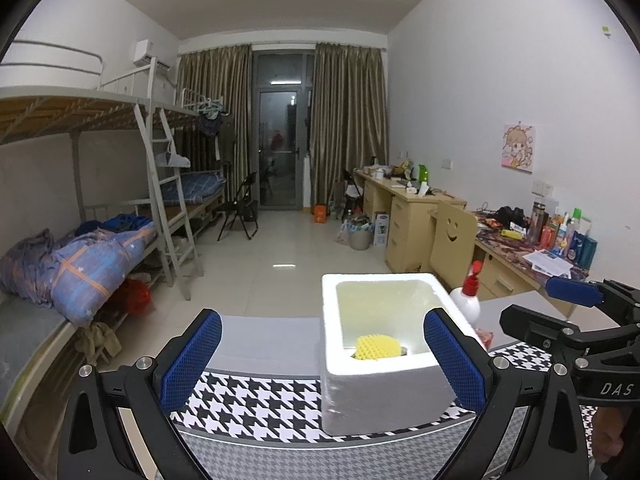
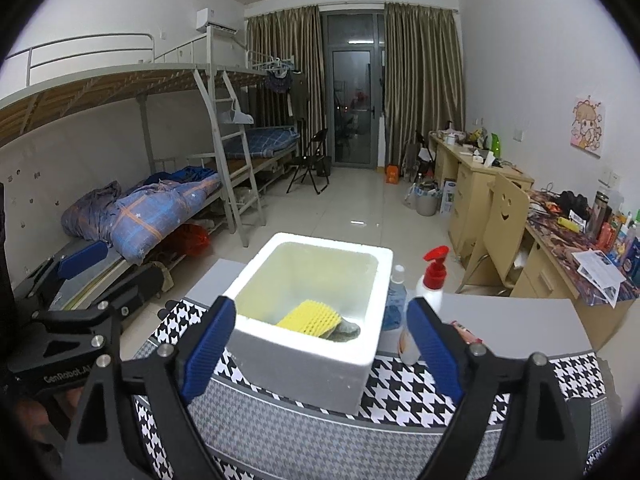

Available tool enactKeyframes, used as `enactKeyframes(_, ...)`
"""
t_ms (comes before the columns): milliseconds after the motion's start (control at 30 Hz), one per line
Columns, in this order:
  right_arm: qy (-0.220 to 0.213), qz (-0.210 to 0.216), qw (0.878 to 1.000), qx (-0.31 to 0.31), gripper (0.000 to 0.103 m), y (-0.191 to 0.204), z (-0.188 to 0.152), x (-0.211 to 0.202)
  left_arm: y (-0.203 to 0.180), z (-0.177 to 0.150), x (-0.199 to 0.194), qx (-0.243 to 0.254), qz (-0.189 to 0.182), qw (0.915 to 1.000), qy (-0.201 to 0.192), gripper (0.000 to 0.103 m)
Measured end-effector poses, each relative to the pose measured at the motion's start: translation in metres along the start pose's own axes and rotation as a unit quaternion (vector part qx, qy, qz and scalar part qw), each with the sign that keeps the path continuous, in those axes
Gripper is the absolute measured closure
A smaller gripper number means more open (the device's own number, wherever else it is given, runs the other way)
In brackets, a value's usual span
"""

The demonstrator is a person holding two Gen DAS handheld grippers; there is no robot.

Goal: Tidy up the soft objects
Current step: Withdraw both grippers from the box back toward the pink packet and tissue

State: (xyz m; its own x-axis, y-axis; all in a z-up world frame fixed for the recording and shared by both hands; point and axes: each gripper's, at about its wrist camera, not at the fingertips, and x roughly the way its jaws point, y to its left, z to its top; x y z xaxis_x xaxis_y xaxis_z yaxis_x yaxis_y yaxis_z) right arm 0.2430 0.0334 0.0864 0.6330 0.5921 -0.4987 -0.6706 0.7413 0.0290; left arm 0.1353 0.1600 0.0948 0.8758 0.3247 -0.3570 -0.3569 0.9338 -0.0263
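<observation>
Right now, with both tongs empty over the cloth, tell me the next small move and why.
Probably pull both tongs back from the box. The yellow sponge already lies inside it, the right tongs and left tongs stand open and hold nothing, and no other soft thing shows on the cloth.

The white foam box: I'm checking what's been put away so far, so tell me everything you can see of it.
The white foam box looks like thick-walled polystyrene, rectangular, open-topped, with a yellowish inner lining. It stands upright on the houndstooth cloth. Inside lie a yellow ridged sponge and something grey beneath it. A red-capped bottle stands beside it. Neither hand-held gripper touches it.
</observation>
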Motion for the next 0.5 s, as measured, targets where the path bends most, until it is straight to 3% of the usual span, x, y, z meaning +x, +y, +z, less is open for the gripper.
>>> enactKeyframes(500,-0.025,-0.013,1.000,0.009,0.007,-0.005,-0.017,-0.038,-0.017,-0.010,-0.038,0.011,-0.017,0.9997,-0.011,0.001)
